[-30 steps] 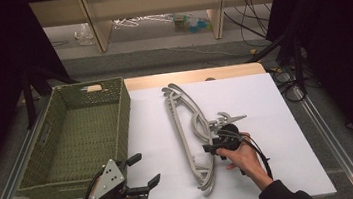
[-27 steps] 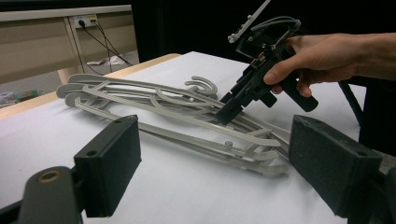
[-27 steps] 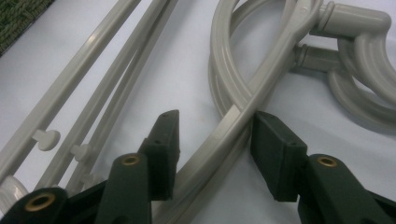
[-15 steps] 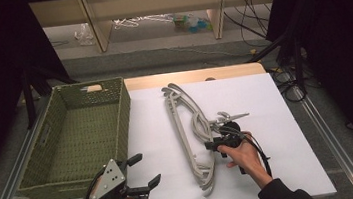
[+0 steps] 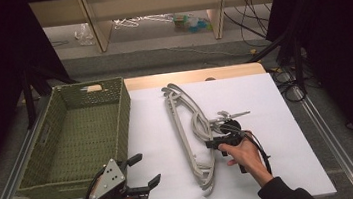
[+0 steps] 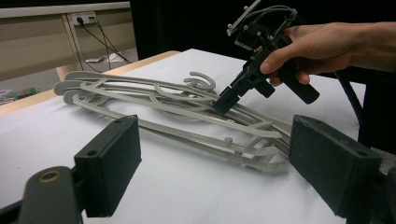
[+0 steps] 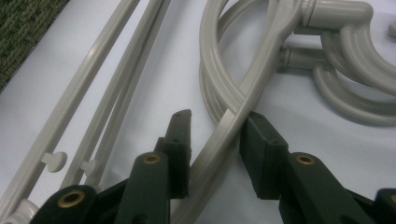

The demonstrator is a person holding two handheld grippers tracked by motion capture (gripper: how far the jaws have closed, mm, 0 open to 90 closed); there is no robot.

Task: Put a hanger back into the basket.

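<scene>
A pile of grey plastic hangers (image 5: 188, 128) lies lengthwise in the middle of the white table (image 5: 265, 99). My right gripper (image 5: 211, 144) points down at its near half. In the right gripper view one curved hanger arm (image 7: 224, 135) runs between the jaws of the right gripper (image 7: 217, 119). The jaws have just been closing. The right pad (image 7: 257, 149) lies against the arm, and a slim gap is left at the left pad (image 7: 180, 149). My left gripper (image 5: 146, 168) hovers open near the front edge, left of the pile, nothing between its jaws. The left gripper view looks across the hangers (image 6: 140, 93) at the right gripper (image 6: 223, 105).
A green woven basket (image 5: 123, 110) stands at the table's left side, close to the left gripper. Bare white tabletop lies between basket and hangers and to the right of the pile. Shelf legs and cables are on the floor beyond the far edge.
The right gripper's jaws have drawn closer around the hanger arm. Both hands and the hangers stay where they were.
</scene>
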